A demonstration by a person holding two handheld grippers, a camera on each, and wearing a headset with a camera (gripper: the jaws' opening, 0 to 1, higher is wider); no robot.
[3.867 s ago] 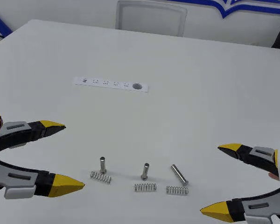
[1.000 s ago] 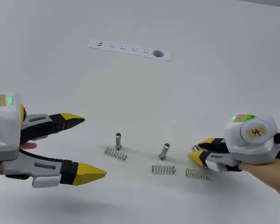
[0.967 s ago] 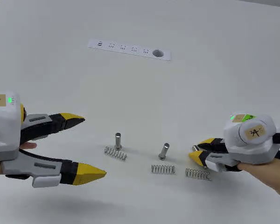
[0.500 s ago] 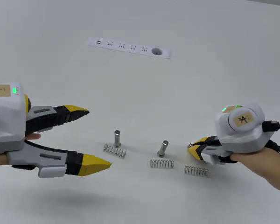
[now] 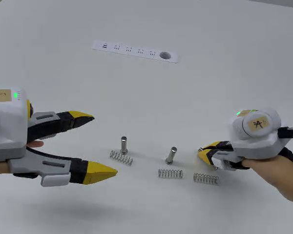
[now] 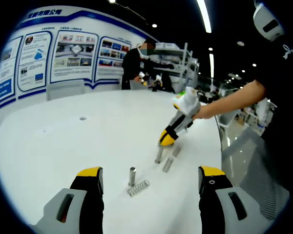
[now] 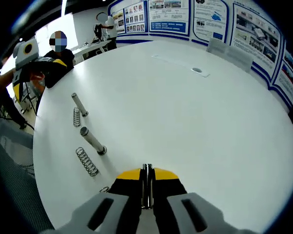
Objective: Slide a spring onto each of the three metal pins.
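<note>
Two metal pins stand on the white table: the left pin (image 5: pixel 123 144) upright and the middle pin (image 5: pixel 171 155) leaning a little. Three springs lie flat in front: the left spring (image 5: pixel 121 157), the middle spring (image 5: pixel 170 173) and the right spring (image 5: pixel 206 179). My right gripper (image 5: pixel 203 152) is low over the table beside the right spring, shut on the third pin (image 7: pixel 146 187), which shows as a thin metal rod between its jaws. My left gripper (image 5: pixel 102 144) hovers wide open to the left of the left pin, holding nothing.
A white power strip (image 5: pixel 136 50) lies flat on the table farther back. Past the table's far edge a person (image 6: pixel 136 58) stands at a shelf, and chairs (image 7: pixel 229 51) line one side. Bare tabletop (image 5: pixel 210 87) surrounds the pins.
The right gripper has come in from the lower right and shut on the pin that lay flat; in the last second it has turned slightly. The left gripper has drifted slightly right.
</note>
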